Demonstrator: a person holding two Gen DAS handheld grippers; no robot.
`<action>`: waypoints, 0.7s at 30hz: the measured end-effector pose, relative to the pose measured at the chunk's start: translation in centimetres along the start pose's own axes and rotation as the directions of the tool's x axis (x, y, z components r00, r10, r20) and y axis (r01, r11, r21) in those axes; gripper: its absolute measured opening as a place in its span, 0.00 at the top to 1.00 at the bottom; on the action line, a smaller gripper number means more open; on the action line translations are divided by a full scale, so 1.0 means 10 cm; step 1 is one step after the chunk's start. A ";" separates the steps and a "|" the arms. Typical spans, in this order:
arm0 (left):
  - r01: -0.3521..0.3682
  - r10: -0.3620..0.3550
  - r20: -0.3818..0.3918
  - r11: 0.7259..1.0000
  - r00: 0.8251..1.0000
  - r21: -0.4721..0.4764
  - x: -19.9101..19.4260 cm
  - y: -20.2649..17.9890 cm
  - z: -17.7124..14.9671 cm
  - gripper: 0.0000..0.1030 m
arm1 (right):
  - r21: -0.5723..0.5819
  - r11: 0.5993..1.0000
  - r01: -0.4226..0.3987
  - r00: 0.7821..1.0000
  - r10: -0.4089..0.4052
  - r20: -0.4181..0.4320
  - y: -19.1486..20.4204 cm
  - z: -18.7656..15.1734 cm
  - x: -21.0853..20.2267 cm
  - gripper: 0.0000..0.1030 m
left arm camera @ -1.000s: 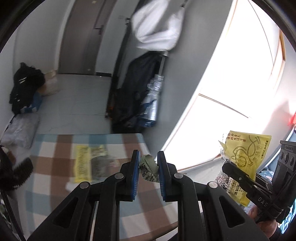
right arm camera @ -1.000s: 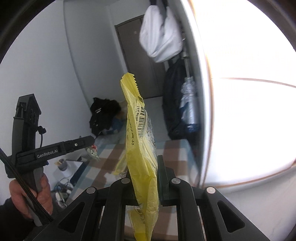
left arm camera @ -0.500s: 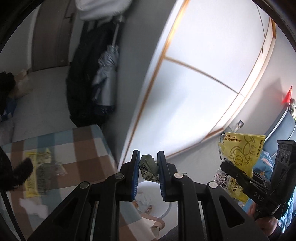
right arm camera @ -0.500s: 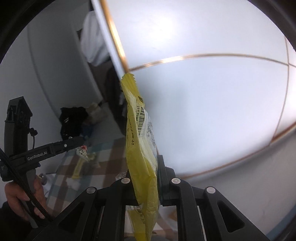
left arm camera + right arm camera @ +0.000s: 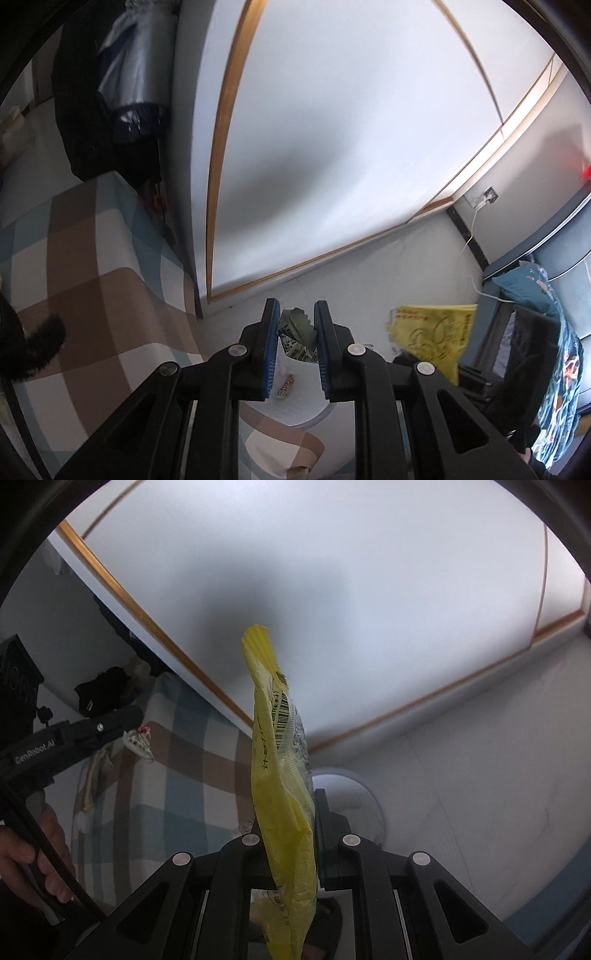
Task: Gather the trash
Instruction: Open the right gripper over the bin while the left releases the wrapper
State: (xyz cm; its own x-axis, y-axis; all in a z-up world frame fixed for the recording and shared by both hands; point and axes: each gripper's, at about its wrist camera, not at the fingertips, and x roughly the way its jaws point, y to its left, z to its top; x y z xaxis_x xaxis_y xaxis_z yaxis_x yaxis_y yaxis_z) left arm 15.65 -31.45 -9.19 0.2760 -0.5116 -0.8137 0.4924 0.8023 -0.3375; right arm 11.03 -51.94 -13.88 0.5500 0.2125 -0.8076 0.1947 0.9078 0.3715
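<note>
"GenRobot.AI" on left gripper (image 5: 142, 738)

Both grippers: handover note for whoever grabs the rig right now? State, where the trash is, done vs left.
Left gripper: shut on the green wrapper, above the white bin.
Right gripper: shut on the yellow wrapper, bin just behind it.
Done: both pieces picked up; one wrapper already in the bin.
Left: drop both in. Another yellow wrapper lies on the checked cloth; fetch it next.
</note>
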 end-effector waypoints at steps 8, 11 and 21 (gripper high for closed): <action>-0.006 0.006 -0.104 1.000 0.995 0.010 0.32 -0.11 -0.11 0.86 | 0.124 0.990 -0.061 0.968 0.089 -0.235 -0.32 -0.30 0.93 0.86; 0.001 -0.001 -0.133 1.000 0.991 -0.001 0.37 -0.11 -0.10 0.86 | 0.163 0.984 -0.075 0.938 0.125 -0.323 -0.38 -0.44 1.23 0.83; -0.014 0.017 -0.196 1.000 0.980 0.016 0.58 -0.15 -0.07 0.86 | 0.231 0.971 -0.067 0.922 0.149 -0.358 -0.55 -0.64 1.46 0.56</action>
State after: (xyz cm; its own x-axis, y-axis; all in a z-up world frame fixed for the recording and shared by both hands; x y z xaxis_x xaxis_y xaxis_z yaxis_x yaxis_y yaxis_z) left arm 15.92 -35.39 -13.74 0.1167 -0.4280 -0.8962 0.5020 0.8041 -0.3186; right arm 12.76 -51.49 -30.67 0.2455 0.4605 -0.8530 0.3394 0.7834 0.5206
